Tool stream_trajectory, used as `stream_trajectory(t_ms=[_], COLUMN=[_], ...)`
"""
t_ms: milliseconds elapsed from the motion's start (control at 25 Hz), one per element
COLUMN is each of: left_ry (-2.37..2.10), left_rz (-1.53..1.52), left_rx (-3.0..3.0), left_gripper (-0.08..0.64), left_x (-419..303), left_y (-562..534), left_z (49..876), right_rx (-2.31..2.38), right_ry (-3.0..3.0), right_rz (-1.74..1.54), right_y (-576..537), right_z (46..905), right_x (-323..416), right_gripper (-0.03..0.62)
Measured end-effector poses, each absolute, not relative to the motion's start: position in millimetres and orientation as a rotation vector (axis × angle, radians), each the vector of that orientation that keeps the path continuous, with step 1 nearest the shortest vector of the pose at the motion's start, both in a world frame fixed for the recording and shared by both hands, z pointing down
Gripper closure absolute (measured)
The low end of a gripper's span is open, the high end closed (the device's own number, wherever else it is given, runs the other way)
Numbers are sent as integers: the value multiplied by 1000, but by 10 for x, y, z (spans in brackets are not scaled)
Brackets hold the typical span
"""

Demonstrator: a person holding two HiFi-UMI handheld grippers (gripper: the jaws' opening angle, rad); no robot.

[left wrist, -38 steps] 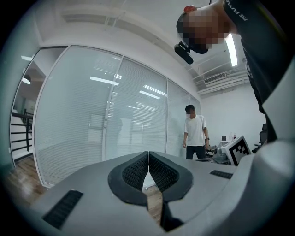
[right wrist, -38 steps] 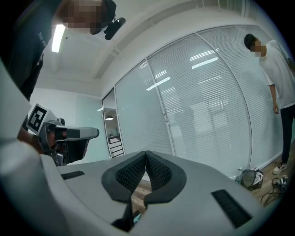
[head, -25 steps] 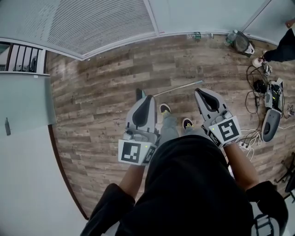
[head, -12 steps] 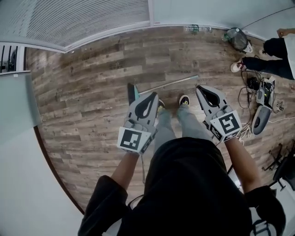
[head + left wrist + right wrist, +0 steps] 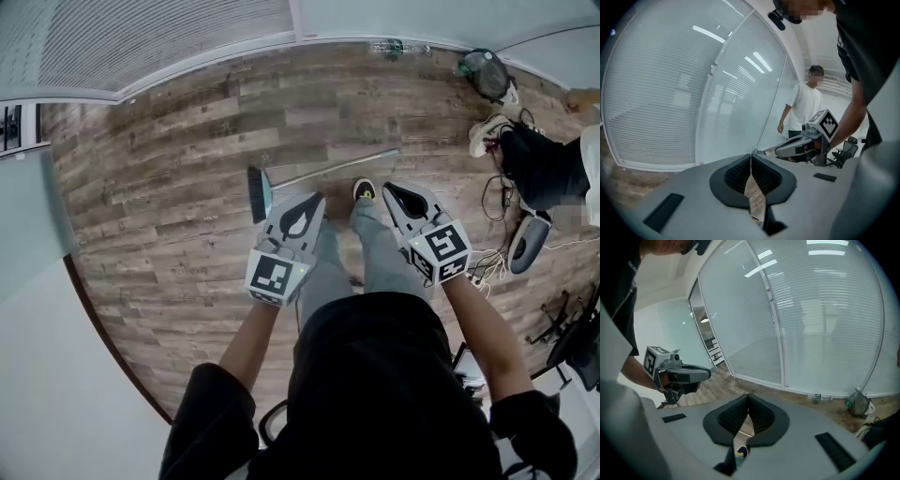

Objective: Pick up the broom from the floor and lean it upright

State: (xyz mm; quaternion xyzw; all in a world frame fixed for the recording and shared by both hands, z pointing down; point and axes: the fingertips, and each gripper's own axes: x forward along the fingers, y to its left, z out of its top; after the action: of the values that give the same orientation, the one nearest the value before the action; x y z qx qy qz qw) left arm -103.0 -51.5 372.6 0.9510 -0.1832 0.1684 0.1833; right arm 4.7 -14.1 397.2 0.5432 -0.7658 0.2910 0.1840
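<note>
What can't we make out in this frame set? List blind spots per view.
Broom: not identifiable in either gripper view; gripper bodies block most of the floor.
Broom head, head view: too small to read bristles.
Left shoe, head view: hidden behind left gripper.
Bystander, head view: cut off by right edge.

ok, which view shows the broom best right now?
Head view. The broom shows whole there, lying flat on the wood floor, with its brush end at the picture's left and its handle running right. The left gripper view and the right gripper view look mostly at glass walls and a sliver of floor; no broom can be made out in either.
</note>
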Motion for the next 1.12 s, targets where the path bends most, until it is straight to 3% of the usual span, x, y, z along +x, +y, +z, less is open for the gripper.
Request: stream_trajectory(t_ms=[480,680,1120], left_ry=[-320,-344,-102], left_rz=[994,1124,1384], left_rx=[2562,2531,2351], left_gripper=[535,535,535], left_x=[-785,-714,-1035], left_y=[-413,-565,6], left_z=[6090,6954,7840], right_rx=[1424,1370,1286], right_ry=[-1941,-1887,-1736], right_rz=[1310,1316,1540], right_y=[-171,-399,31], right_z=[6328,7035,7905], right_x=[372,716,502], right_gripper=[577,577,575])
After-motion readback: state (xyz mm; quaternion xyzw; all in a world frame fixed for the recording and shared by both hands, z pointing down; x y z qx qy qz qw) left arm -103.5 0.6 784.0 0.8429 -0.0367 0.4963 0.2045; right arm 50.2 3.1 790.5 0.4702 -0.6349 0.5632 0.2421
